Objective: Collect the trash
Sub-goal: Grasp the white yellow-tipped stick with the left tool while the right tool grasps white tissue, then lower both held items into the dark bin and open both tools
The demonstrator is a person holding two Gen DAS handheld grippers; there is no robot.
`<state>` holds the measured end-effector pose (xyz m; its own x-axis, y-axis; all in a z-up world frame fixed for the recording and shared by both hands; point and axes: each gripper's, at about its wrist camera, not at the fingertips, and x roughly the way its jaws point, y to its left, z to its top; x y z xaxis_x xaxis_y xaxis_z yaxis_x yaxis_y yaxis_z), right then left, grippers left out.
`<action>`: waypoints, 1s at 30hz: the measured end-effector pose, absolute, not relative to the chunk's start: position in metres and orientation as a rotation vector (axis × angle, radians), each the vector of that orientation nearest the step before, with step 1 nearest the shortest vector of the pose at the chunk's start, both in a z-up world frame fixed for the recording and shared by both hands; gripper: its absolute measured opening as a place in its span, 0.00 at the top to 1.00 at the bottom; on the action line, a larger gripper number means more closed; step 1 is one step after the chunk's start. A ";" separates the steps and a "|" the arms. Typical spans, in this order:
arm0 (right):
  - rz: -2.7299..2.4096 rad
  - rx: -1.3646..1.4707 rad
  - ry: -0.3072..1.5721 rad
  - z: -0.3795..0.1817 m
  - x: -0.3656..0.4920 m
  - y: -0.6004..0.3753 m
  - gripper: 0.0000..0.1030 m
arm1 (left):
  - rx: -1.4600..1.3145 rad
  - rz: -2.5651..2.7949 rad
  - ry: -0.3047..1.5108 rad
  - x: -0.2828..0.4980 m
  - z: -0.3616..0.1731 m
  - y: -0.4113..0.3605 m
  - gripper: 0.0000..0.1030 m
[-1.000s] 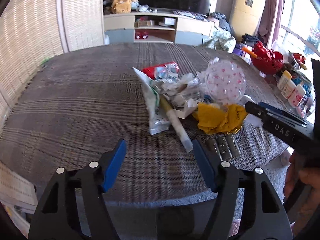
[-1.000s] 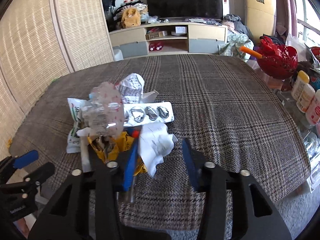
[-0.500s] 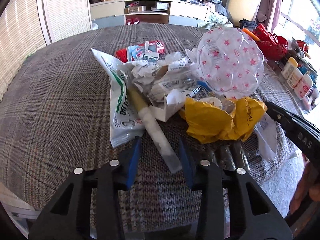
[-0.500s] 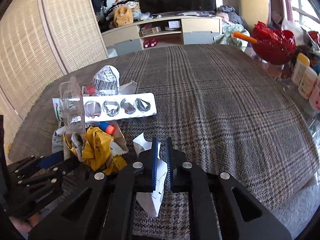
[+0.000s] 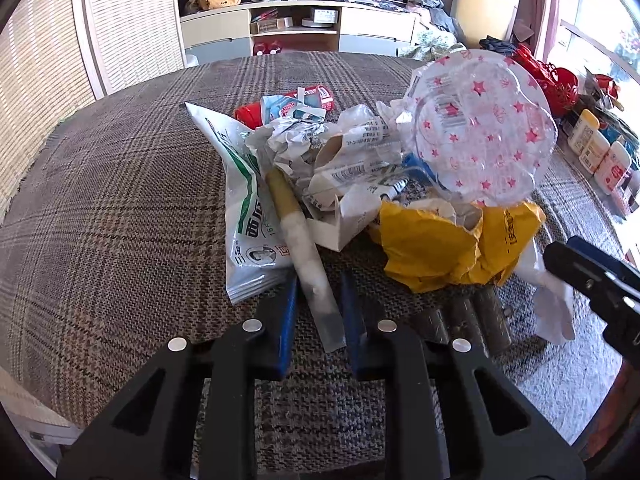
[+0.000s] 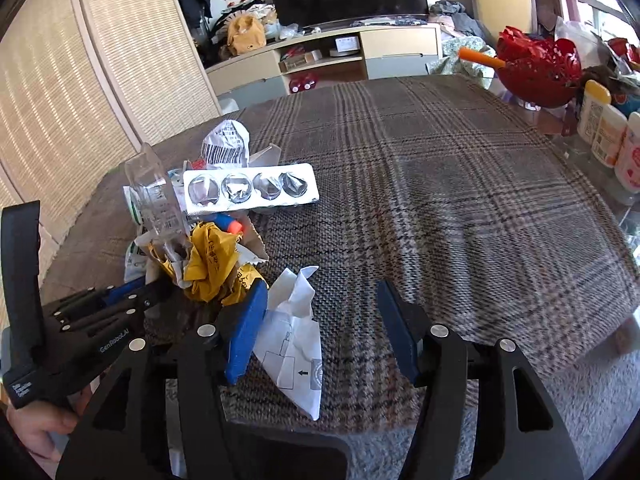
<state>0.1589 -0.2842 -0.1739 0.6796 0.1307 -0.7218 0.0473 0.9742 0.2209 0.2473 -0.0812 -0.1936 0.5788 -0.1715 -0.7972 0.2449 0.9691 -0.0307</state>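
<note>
Trash heaped near the front edge of the plaid tabletop.
Left view: my left tongs straddle the slim white tube, blue pads close on both sides; whether they pinch it I cannot tell. Yellow wrapper lies just beside. Right view: my right tongs gape wide, folded white paper lying between the fingers.

"GenRobot.AI" on left tongs, "16" on white-green packet
</note>
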 end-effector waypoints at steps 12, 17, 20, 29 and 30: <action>0.057 0.170 0.888 -0.196 0.151 -0.270 0.63 | 0.105 -0.256 0.916 0.231 -0.195 -0.073 0.89; 0.045 0.162 0.882 -0.196 0.143 -0.273 0.73 | 0.103 -0.263 0.917 0.217 -0.195 -0.069 0.90; 0.038 0.148 0.881 -0.196 0.134 -0.271 0.76 | 0.102 -0.266 0.922 0.206 -0.194 -0.067 0.90; 0.057 0.171 0.898 -0.194 0.108 -0.267 0.77 | 0.071 -0.285 0.945 0.166 -0.193 -0.056 0.90; 0.063 0.177 0.901 -0.193 0.101 -0.266 0.78 | 0.066 -0.290 0.950 0.158 -0.193 -0.055 0.90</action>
<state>0.1008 -0.2664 -0.1929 0.6204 0.1288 -0.7737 0.0197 0.9835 0.1796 0.1584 -0.0545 -0.1929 0.5463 -0.2152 -0.8095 0.2732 0.9594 -0.0706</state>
